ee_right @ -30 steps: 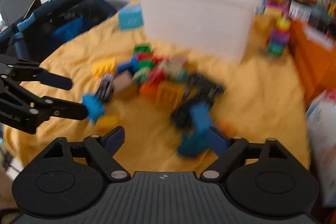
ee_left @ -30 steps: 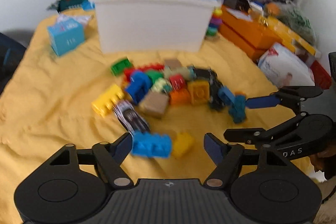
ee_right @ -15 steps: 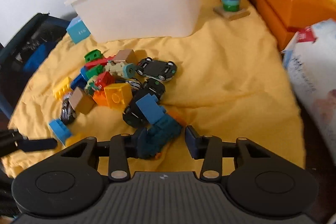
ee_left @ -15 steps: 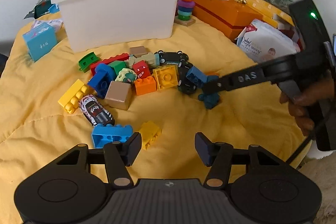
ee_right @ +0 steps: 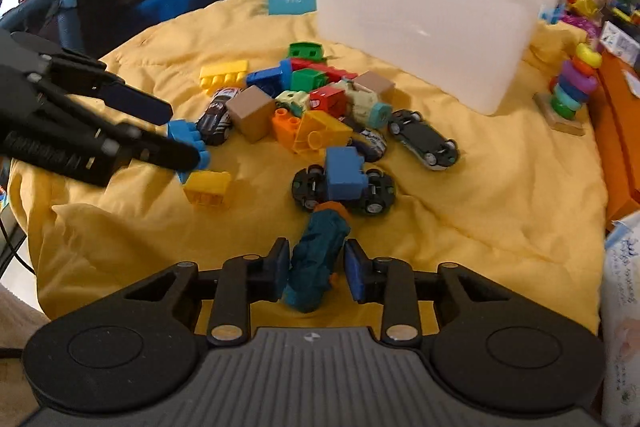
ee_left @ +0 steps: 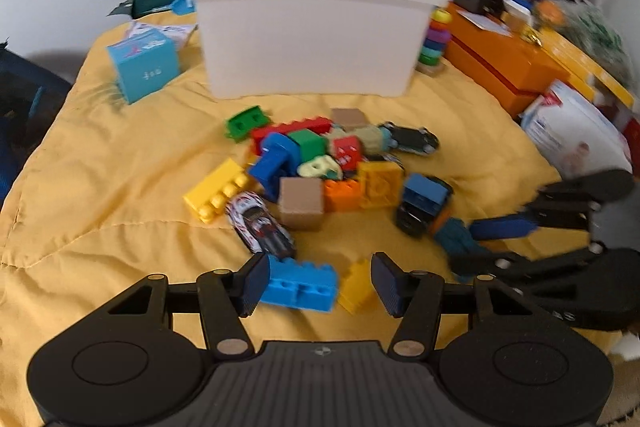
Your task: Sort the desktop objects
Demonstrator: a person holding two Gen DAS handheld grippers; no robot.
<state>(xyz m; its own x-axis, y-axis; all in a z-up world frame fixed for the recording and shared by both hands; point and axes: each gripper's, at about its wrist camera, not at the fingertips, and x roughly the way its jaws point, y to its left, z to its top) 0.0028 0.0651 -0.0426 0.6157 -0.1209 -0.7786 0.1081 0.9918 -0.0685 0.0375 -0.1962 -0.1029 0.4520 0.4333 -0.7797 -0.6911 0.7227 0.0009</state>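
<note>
My right gripper [ee_right: 313,269] straddles the teal toy [ee_right: 318,259], its long axis running forward between my nearly closed fingers; my left gripper [ee_left: 318,281], wide open, brackets the light-blue brick [ee_left: 302,285]

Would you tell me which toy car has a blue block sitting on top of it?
The black car nearest the right claw, just beyond the teal toy; a blue block rests on it. The other black car and the white-striped car carry nothing.

Yellow cloth [ee_right: 500,195], white bin [ee_right: 420,39], teal toy [ee_right: 316,267] (orange tip), blue-padded fingers [ee_right: 354,267].
</note>
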